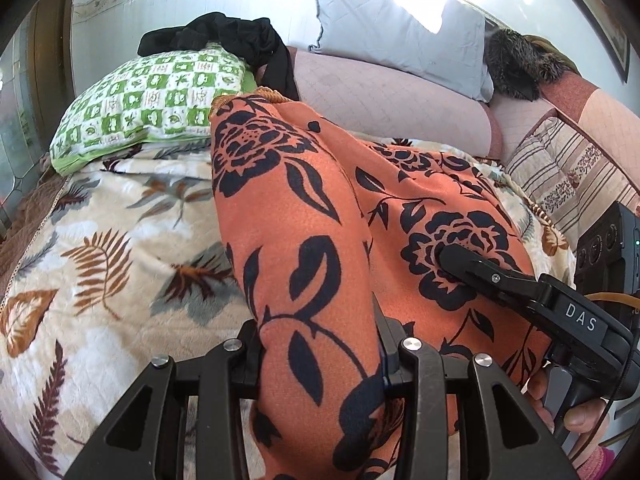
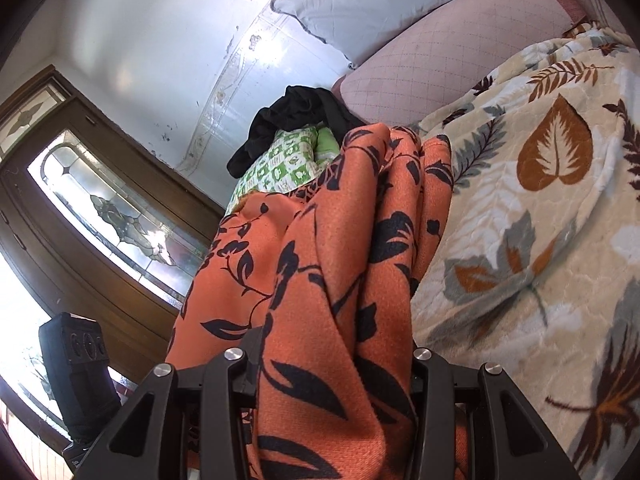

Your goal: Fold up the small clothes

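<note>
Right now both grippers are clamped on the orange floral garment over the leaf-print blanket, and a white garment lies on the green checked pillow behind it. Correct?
Not quite: the garment on the green checked pillow is black, not white, as the left wrist view shows. The rest holds: the left gripper and right gripper both grip the orange floral garment over the leaf-print blanket.

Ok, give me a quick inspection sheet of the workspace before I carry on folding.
Surface: leaf-print blanket over a bed.
Job's things: orange floral garment, bunched and lifted.
Clutter: black garment on green checked pillow; grey pillow; striped cushion.
Grippers: left hand-held gripper shut on the orange floral garment; right hand-held gripper likewise.
Cables: orange cable behind the right hand-held gripper.
Surroundings: white wall, stained-glass door.
</note>
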